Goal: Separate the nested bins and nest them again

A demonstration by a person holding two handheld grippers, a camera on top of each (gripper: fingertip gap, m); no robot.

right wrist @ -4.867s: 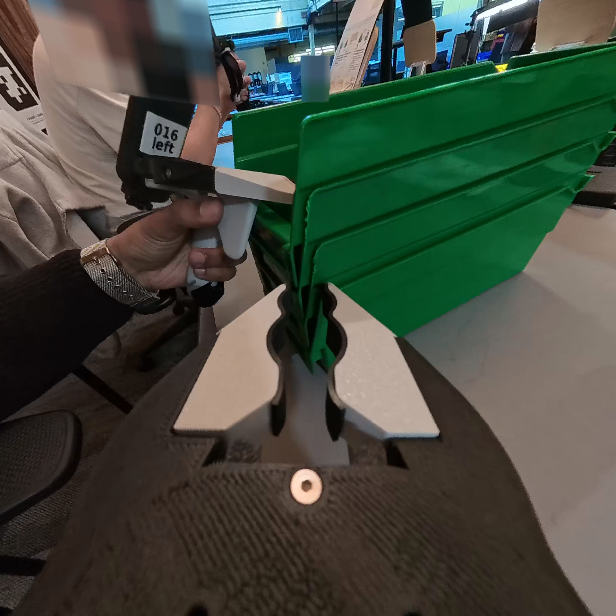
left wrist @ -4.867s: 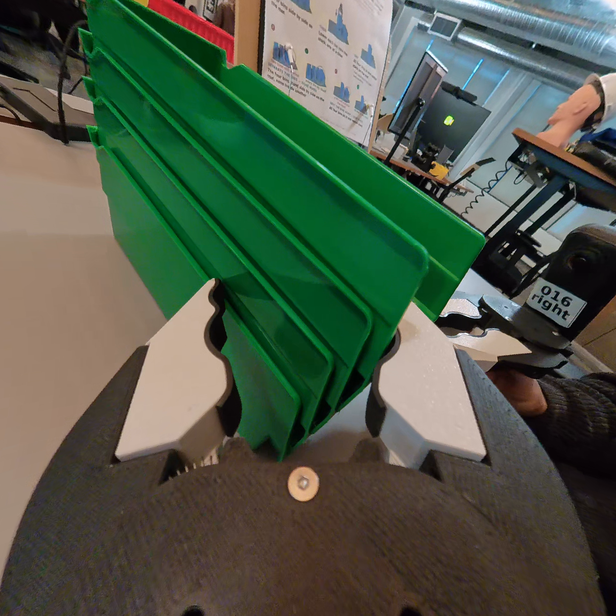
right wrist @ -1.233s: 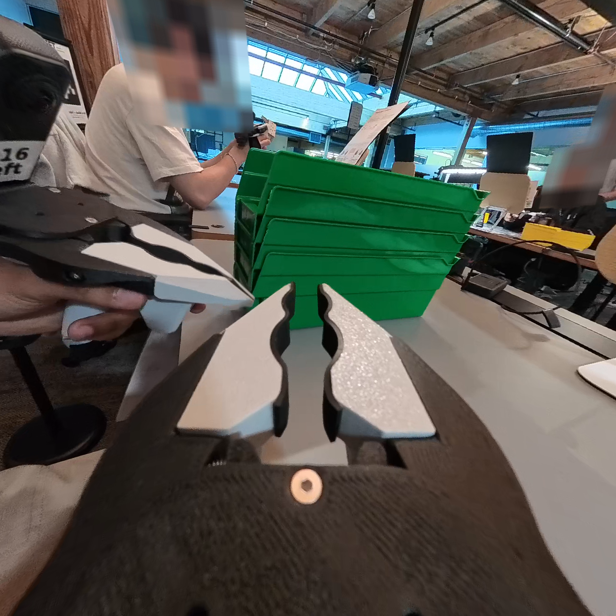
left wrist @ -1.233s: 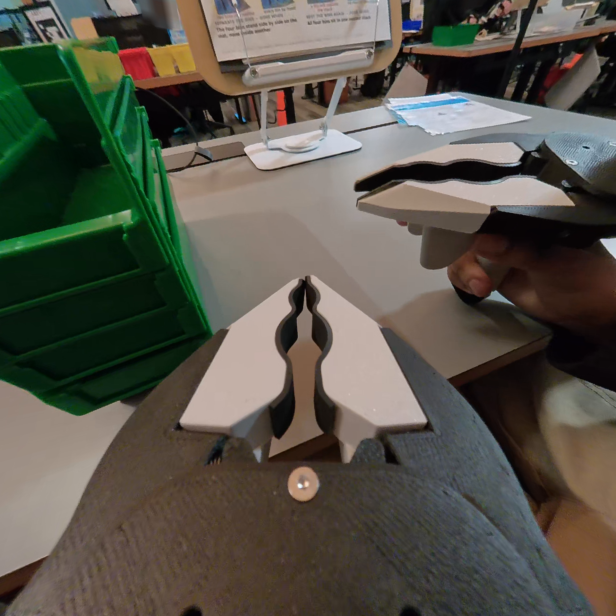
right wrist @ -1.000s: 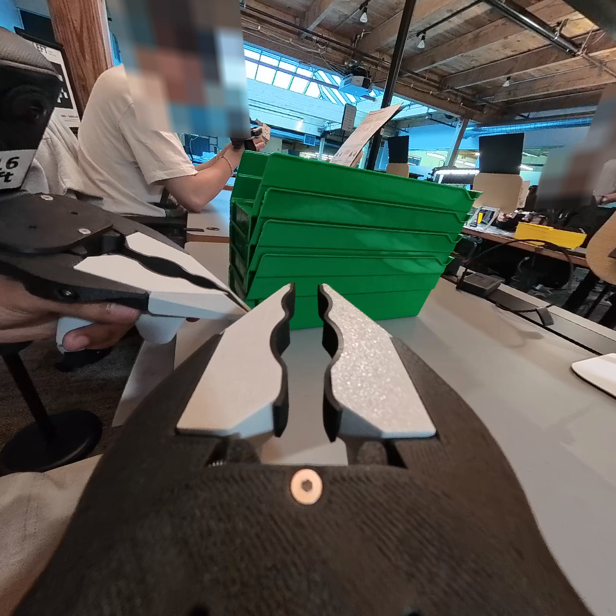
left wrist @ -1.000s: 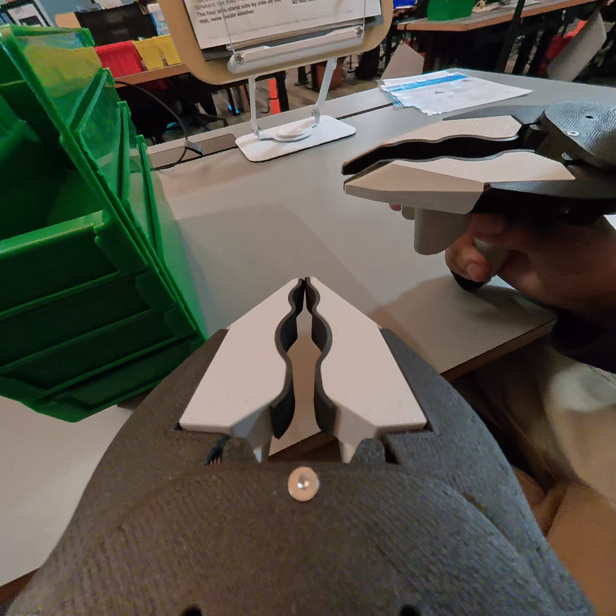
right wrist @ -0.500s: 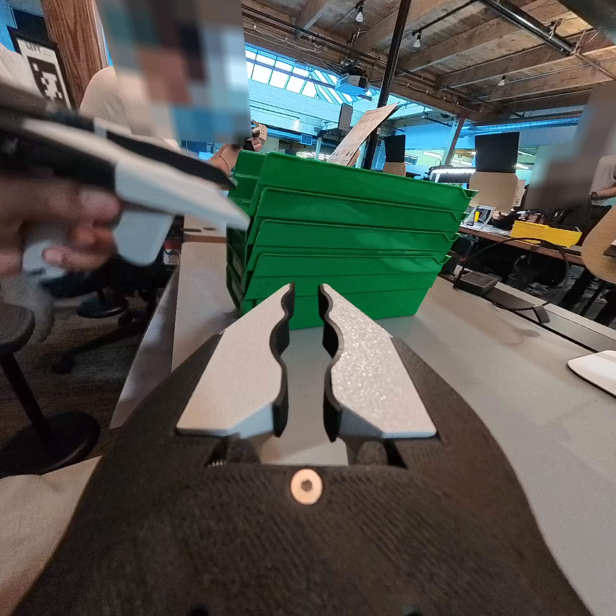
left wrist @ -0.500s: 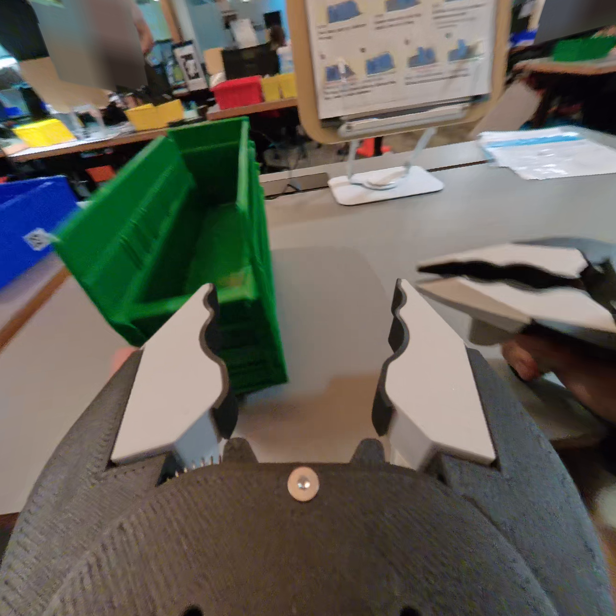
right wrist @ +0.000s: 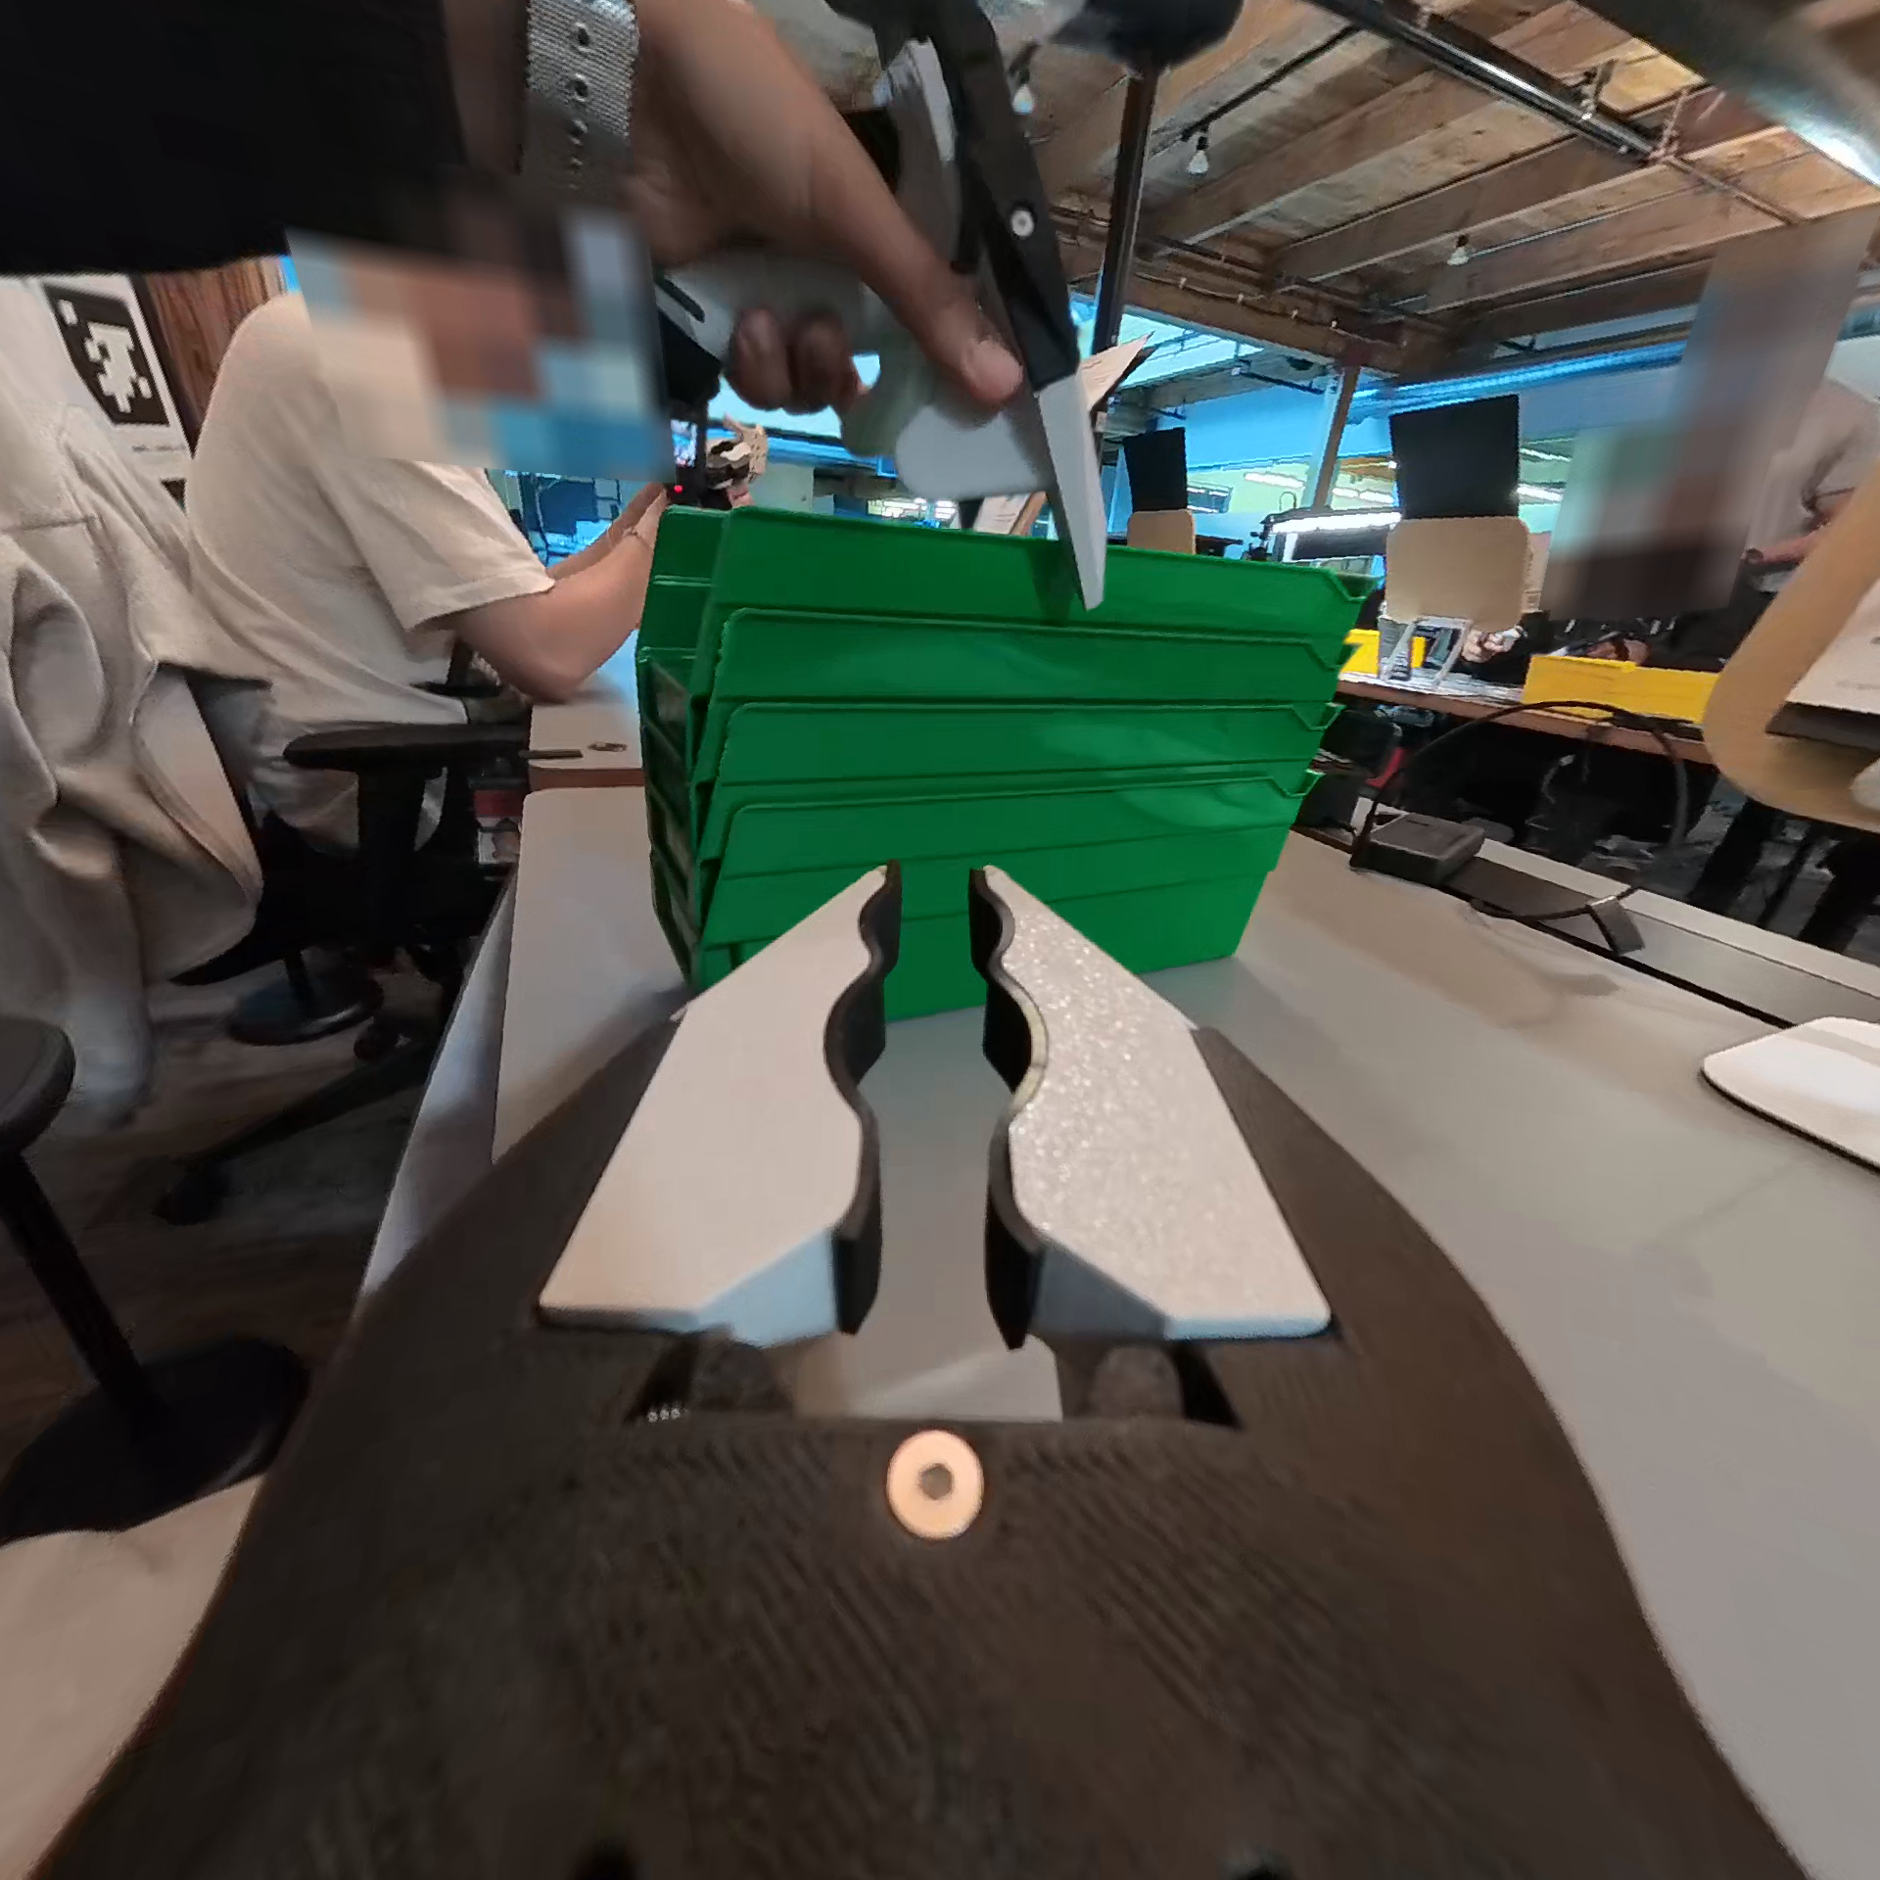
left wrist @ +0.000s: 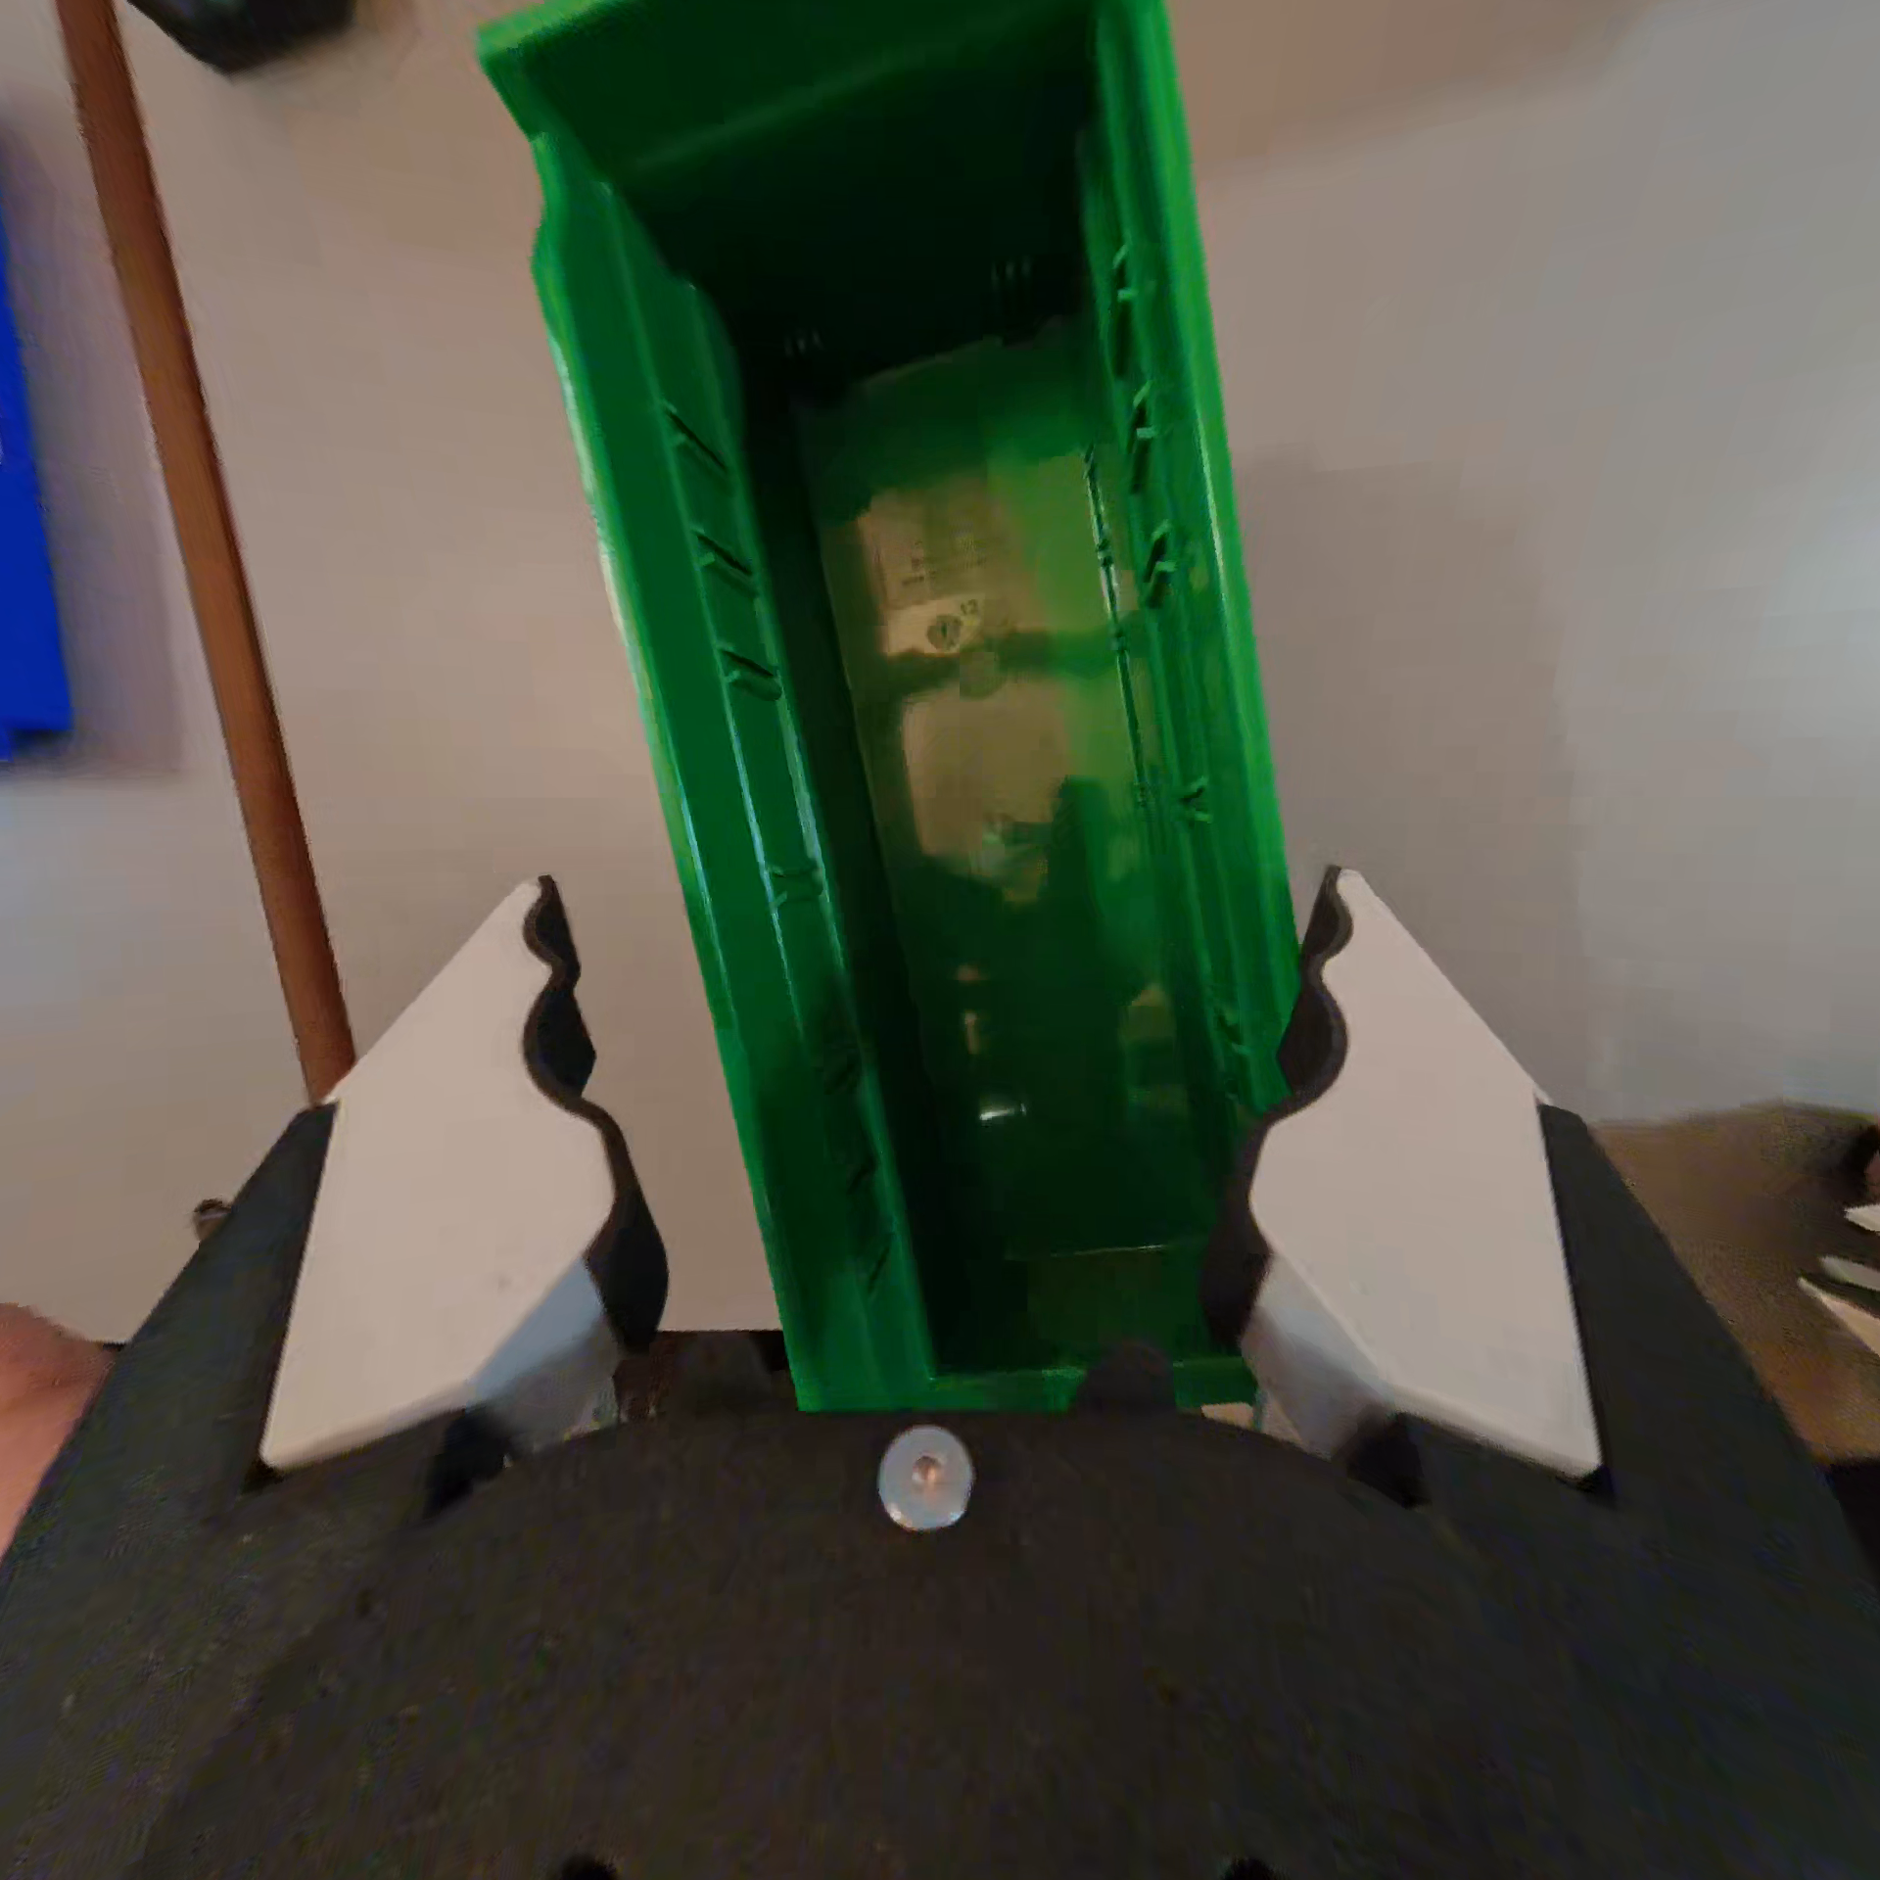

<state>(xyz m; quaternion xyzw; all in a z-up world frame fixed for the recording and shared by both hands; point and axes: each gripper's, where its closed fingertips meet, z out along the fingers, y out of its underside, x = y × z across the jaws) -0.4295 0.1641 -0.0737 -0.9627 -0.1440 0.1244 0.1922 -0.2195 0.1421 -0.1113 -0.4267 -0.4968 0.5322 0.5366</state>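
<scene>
A stack of several nested green bins (right wrist: 997,753) stands on the grey table (right wrist: 1526,1170). In the left wrist view I look straight down into the top bin (left wrist: 916,509), which has a label on its floor. My left gripper (left wrist: 936,880) is open above the stack and points down. Its right finger (left wrist: 1424,1170) is at the bin's right side wall, and its left finger is outside the left wall. In the right wrist view one of its fingers (right wrist: 1073,488) reaches the top bin's rim. My right gripper (right wrist: 933,872) hovers in front of the stack, nearly shut and empty.
A white stand base (right wrist: 1801,1078) lies on the table at the right. A black box with a cable (right wrist: 1414,849) sits behind the stack. A seated person in a white shirt (right wrist: 336,570) is at the left, beside the table edge. A blue bin (left wrist: 25,509) lies beyond the brown edge strip.
My left gripper opened and swung from beside the stack to above it, now pointing down into the top bin. My right gripper has stayed in front of the stack with the same narrow gap.
</scene>
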